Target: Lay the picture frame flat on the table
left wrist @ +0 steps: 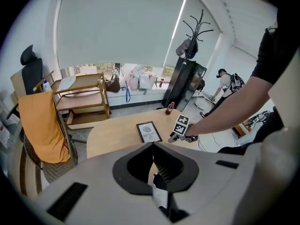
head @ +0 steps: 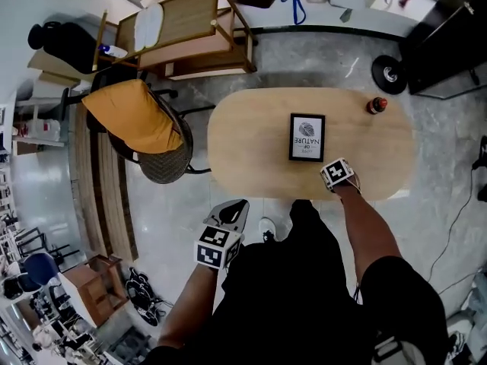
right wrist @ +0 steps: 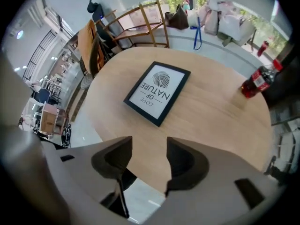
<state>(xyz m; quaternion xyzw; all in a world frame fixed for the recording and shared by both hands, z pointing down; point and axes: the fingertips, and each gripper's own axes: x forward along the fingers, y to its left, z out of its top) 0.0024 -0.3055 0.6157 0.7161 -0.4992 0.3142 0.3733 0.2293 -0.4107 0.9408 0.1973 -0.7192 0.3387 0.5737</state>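
Picture frame (head: 307, 137) lies flat and face up near the middle of the table (head: 243, 150) in the head view, so we judge the laying-down step done. What is left is only to draw the hands clear without knocking it. The right gripper (head: 338, 175) hangs over the table's near edge, just beside the frame's near right corner but apart from it, at the end of an outstretched arm and pointing steeply down. The left gripper (head: 230, 215) is held back by the body, off the table and above the floor.

From the left gripper view, we see its jaws closed together with nothing between them. The frame (left wrist: 149, 131) lies well ahead on the wood, with the right gripper (left wrist: 180, 128) beside it and a bottle (left wrist: 169, 108) at the far edge.

Through the right gripper view, we see its jaws standing apart and empty, with bare tabletop and floor in the gap. The frame (right wrist: 157, 92) rests beyond them, untouched, and the bottle (right wrist: 255, 82) stands off to one side.
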